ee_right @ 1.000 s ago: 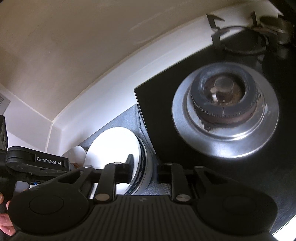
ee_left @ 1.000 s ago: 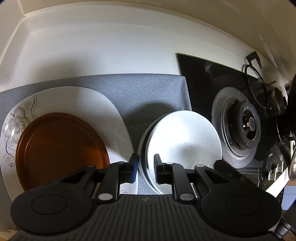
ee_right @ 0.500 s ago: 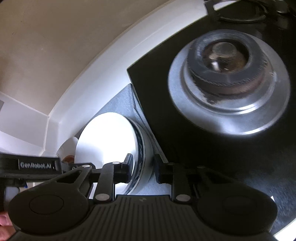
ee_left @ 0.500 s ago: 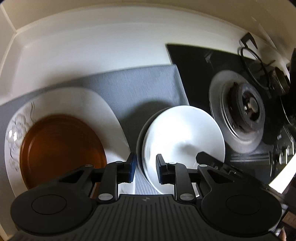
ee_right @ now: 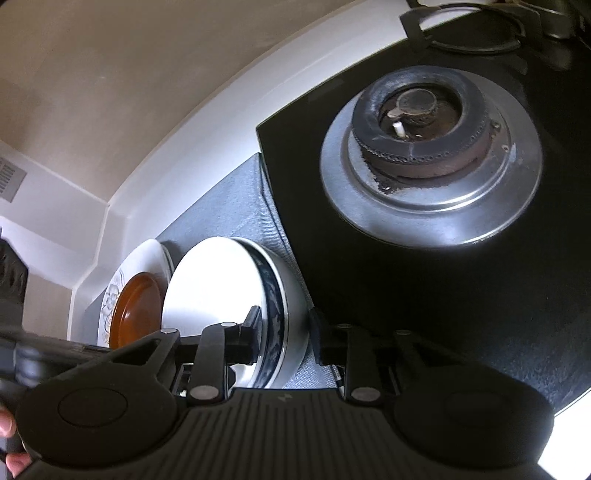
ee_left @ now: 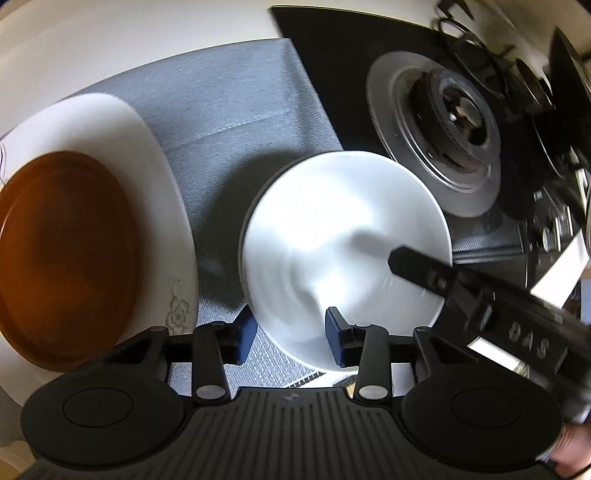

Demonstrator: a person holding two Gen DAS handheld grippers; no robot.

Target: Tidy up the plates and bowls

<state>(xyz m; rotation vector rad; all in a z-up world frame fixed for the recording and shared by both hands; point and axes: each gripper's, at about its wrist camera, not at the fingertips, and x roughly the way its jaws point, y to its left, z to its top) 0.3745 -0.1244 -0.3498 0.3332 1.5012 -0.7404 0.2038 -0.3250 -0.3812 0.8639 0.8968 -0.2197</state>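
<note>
A stack of white bowls [ee_left: 343, 236] sits on a grey mat [ee_left: 236, 110]; the lower one has a blue pattern under its rim [ee_right: 273, 306]. My left gripper [ee_left: 290, 338] is open, its jaws astride the near-left rim of the stack. My right gripper [ee_right: 284, 338] is open around the stack's right rim, one finger [ee_left: 417, 267] inside the top bowl. A brown plate [ee_left: 66, 258] lies on a large white floral plate [ee_left: 162, 206] at the left, also in the right wrist view [ee_right: 136, 314].
A black gas hob [ee_right: 443, 295] with a steel burner [ee_right: 428, 155] lies right of the mat. A second burner grate [ee_right: 465, 29] is farther back. A white counter and wall [ee_left: 147, 33] run behind the mat.
The left gripper's jaws have opened wider and it has moved up and over the bowls. The right gripper's jaws have opened wider around the rim of the stack.
</note>
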